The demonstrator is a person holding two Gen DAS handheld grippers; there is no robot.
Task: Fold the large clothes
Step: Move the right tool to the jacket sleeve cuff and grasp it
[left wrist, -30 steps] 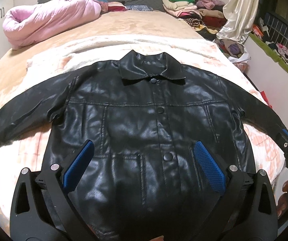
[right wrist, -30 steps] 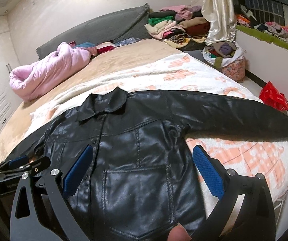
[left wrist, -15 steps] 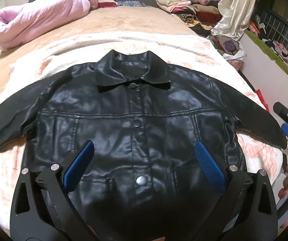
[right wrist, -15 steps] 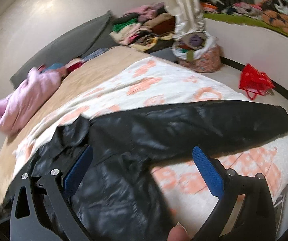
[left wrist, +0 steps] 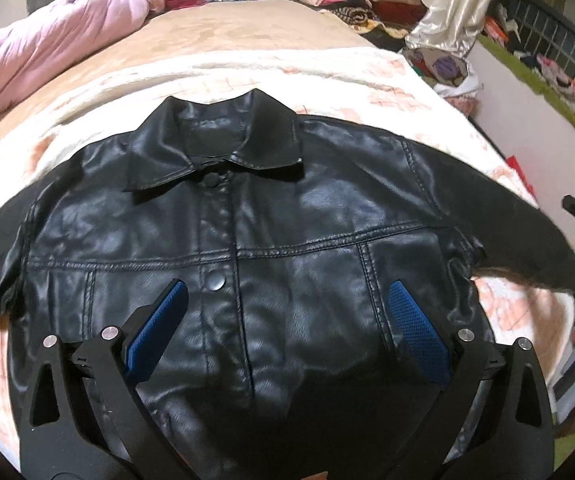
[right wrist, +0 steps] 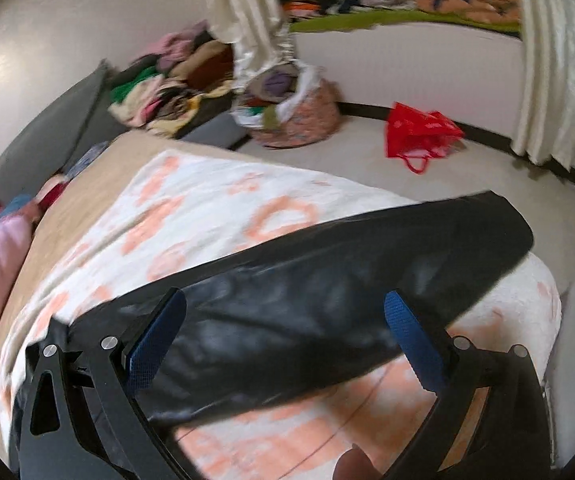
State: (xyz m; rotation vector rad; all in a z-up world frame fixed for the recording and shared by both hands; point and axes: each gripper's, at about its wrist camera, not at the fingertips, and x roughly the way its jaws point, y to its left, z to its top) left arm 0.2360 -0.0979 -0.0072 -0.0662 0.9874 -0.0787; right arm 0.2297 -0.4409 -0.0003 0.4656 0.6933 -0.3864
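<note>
While the black faux-leather jacket (left wrist: pixel 271 240) lies flat, both my grippers, left (left wrist: pixel 287 332) and right (right wrist: pixel 285 336), gape empty; next, I judge, pinching its outstretched sleeve (right wrist: pixel 367 276).

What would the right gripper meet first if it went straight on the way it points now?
Most likely the jacket sleeve: it lies across the line between the open fingers of the right gripper. Behind it comes the blanket. The picture is blurred, so depth is uncertain.
</note>
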